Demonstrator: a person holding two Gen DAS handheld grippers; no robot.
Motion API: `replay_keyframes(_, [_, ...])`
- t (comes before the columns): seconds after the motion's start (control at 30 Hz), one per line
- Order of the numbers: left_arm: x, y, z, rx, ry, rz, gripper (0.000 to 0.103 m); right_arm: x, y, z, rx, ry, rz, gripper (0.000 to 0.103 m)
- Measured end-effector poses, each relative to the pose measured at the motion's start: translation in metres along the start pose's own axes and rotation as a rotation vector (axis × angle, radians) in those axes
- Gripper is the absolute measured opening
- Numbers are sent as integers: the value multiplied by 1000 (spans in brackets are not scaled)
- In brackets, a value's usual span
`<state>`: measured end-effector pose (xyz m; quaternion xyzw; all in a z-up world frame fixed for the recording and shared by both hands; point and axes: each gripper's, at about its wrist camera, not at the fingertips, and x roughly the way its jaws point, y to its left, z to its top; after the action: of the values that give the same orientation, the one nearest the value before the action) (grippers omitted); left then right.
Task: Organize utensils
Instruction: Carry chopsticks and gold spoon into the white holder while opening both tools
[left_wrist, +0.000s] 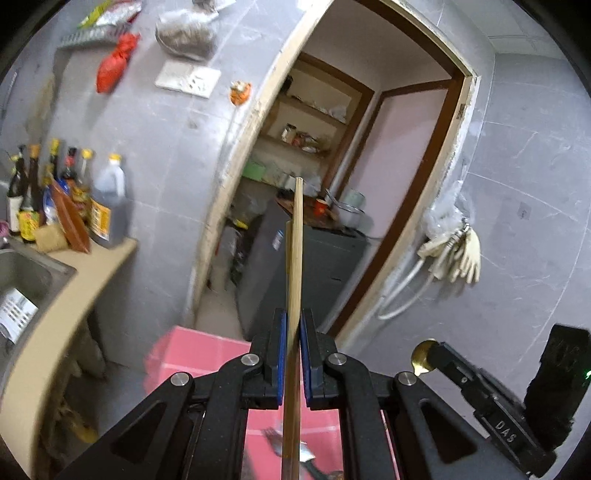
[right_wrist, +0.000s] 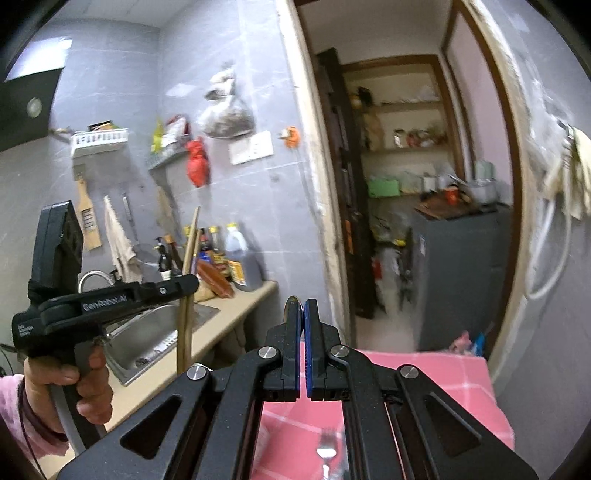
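My left gripper (left_wrist: 293, 325) is shut on a pair of wooden chopsticks (left_wrist: 296, 251) that stick up and forward, held high above the pink checked table (left_wrist: 207, 350). The chopsticks also show in the right wrist view (right_wrist: 188, 266), clamped in the left gripper (right_wrist: 184, 286). My right gripper (right_wrist: 302, 314) is shut on a gold spoon; its bowl edge (right_wrist: 290, 308) peeks past the left pad, and it shows in the left wrist view (left_wrist: 424, 356). A metal fork (right_wrist: 327, 448) lies on the pink table (right_wrist: 436, 380) below.
A counter with a steel sink (right_wrist: 147, 332) and sauce bottles (left_wrist: 107, 206) runs along the left. A doorway opens ahead onto a grey cabinet (left_wrist: 314, 266). Gloves (left_wrist: 458, 254) hang on the right wall.
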<state>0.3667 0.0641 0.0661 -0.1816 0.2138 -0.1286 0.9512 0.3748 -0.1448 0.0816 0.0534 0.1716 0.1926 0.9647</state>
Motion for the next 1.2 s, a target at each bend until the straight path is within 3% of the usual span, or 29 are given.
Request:
replay_keyframes(0.3, [-6,42,-20,-14,-97,10,7,30,50,-23,-129,-32,41,2])
replay_keyframes(0.57, [-1,55,-40,15,-119,42,7,49,69,-50,-205,30,54,2])
replay_keyframes(0.93, [-4,60,-65,48,-96,52,8,62,68,-74,-173,117,101,2])
replay_keyframes(1.2, [-4,71,-77,-20,-22,4,8,72,52,-92,-45,196,158,4])
